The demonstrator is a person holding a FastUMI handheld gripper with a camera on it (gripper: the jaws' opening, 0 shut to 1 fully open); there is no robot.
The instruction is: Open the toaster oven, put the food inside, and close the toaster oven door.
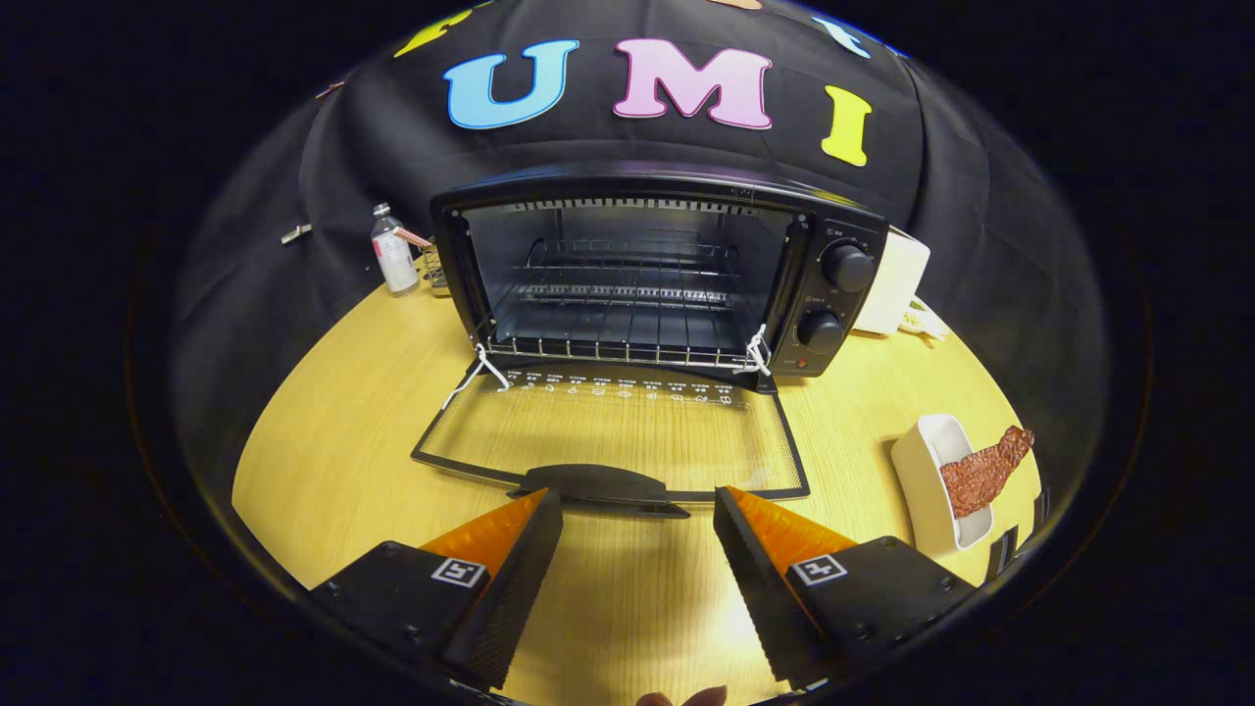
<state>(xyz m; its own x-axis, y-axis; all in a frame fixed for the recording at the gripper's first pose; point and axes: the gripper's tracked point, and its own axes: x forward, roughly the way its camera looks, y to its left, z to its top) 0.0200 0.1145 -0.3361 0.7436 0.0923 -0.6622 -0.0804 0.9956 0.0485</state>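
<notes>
While the tongs (637,510) hang spread and empty, the toaster oven (657,270) gapes ahead, door (613,436) flat on the worktop (343,441), food (985,471) dished rightward.

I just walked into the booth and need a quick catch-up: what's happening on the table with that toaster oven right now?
A person is working with a hand-held gripper, whose fingers are open and holding nothing, just short of the door handle. The toaster oven on the wooden table is already open, its glass door folded down flat and the wire rack bare. The food, a reddish-brown strip, still lies in a white dish off to the right of the fingers, so loading and closing remain.
</notes>
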